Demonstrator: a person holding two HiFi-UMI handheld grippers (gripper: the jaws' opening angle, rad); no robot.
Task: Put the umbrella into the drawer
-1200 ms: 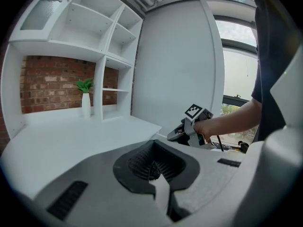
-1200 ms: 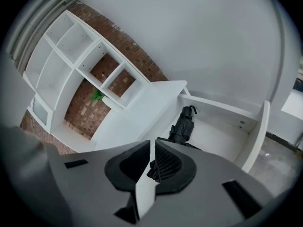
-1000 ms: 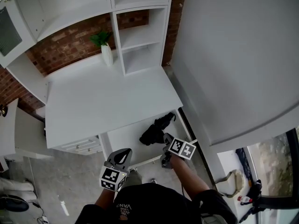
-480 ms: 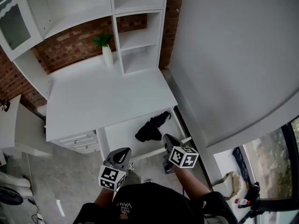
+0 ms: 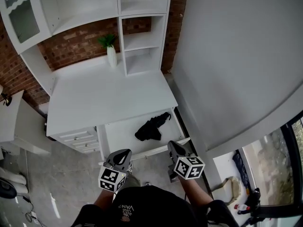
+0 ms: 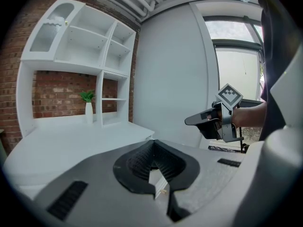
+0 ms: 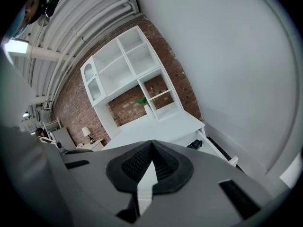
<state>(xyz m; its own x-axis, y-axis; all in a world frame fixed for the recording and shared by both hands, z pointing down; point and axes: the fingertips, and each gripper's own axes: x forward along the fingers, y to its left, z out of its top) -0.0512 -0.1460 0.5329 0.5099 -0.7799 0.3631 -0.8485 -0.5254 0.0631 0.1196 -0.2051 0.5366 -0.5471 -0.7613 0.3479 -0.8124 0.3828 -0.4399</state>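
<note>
The umbrella [image 5: 151, 127] lies folded in the open drawer [image 5: 118, 137]. It looks like a soft, light bundle, likely best gripped mid-body. The left gripper [image 5: 124, 155] and right gripper [image 5: 173, 147] are both clenched and empty.

Left hand-held gripper [image 5: 124, 153]: grey moulded body, black ribbed pads [image 6: 137, 162], cube [image 5: 110, 179] faced with black-and-white square markers.
Right hand-held gripper [image 5: 171, 146]: same grey body and black pads, matching marker cube [image 5: 189, 167].
Wearer: black top [image 5: 151, 207], pale print [image 5: 125, 208] near the collar, forearms bare.
</note>
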